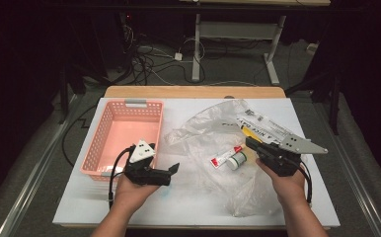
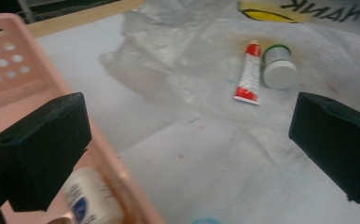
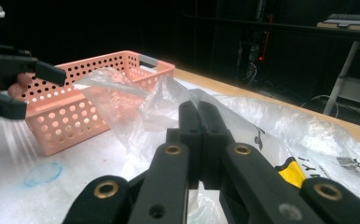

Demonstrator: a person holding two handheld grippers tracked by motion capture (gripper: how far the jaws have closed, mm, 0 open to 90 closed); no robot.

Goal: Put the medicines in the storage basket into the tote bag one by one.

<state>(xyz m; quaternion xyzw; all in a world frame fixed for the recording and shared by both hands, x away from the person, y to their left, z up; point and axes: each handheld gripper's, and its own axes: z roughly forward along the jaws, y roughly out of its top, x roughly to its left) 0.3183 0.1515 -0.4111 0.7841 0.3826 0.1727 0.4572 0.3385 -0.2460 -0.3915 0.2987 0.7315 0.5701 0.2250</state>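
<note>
Holding my two grippers low over the white table (image 1: 80, 207), I have the left gripper (image 1: 171, 169) spread wide with nothing between its pads, poised just past the near right corner of the pink basket (image 1: 104, 129). My right gripper (image 1: 248, 141) is pinched fully closed on the clear plastic bag (image 1: 213, 128); from its own camera the two jaws sit pressed together with the film bunched around them.

Looking along my left gripper's jaws, one white bottle with a blue label (image 2: 88, 198) lies in the basket against its near wall; how much more the basket holds I cannot tell. Beyond it, on the bag's film, lie two small things side by side and nearly touching: one white tube with red printing (image 2: 249, 73) and one small white jar with a green rim (image 2: 278, 66).

In the high view the tube (image 1: 225, 156) lies flat, its long axis slanting from near left to far right, red cap at the far end, towards my right gripper. The jar (image 1: 237, 159) lies tipped on its side just right of it.
</note>
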